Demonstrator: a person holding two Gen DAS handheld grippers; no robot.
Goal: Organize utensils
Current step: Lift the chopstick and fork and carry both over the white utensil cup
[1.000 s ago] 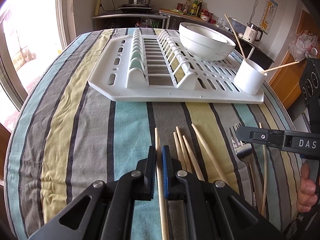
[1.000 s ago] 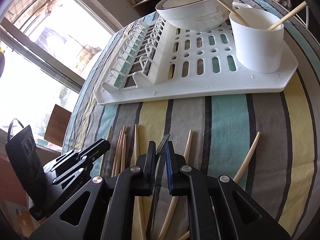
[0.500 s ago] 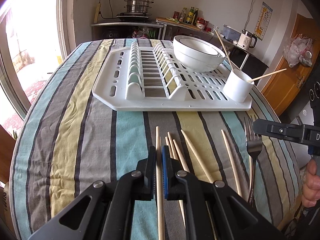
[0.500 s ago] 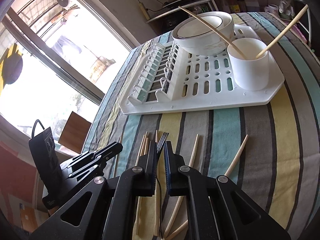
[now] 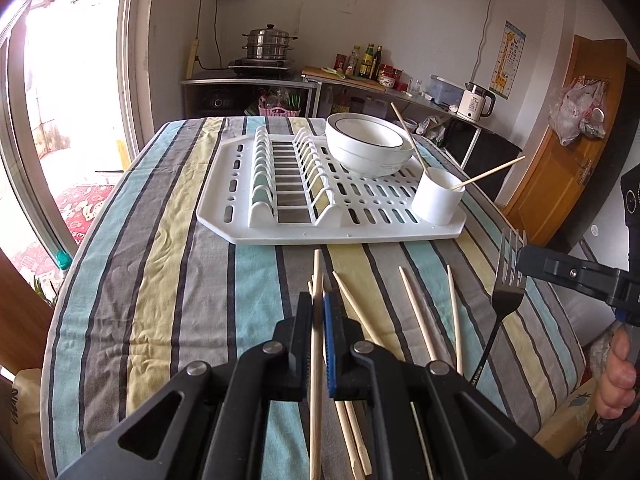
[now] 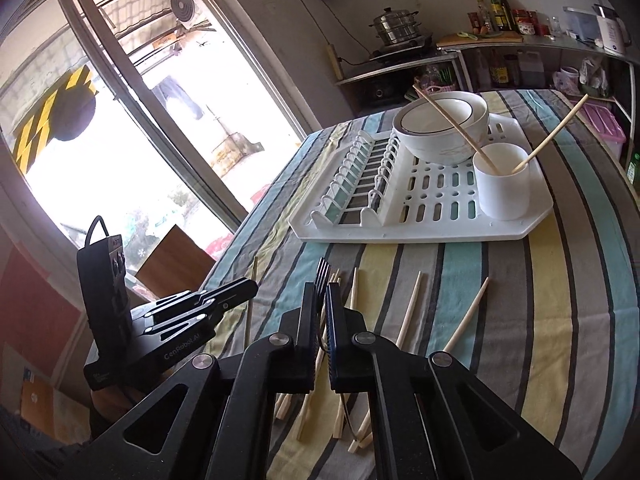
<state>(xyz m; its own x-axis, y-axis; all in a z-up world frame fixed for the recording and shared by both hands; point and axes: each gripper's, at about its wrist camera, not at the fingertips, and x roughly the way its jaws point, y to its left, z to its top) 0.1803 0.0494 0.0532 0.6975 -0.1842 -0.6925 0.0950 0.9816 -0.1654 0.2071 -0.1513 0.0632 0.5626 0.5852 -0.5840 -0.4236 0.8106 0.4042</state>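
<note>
My left gripper (image 5: 318, 304) is shut on a wooden chopstick (image 5: 316, 360) and holds it above the striped tablecloth. My right gripper (image 6: 321, 296) is shut on a dark metal fork (image 6: 322, 276); the fork also shows in the left wrist view (image 5: 507, 280), tines up, held off the table. Several loose chopsticks (image 5: 418, 316) lie on the cloth below both grippers. A white cup (image 5: 438, 196) with two chopsticks in it stands on the near right corner of the white dish rack (image 5: 240, 216).
White bowls (image 5: 368, 142) are stacked at the back of the rack. The table's edges (image 5: 60, 300) drop off left and right. A kitchen counter with a pot, bottles and a kettle stands behind the table. A window is on the left.
Both grippers have risen and pulled back from the rack. The chopstick and the fork have come up off the cloth with them.
</note>
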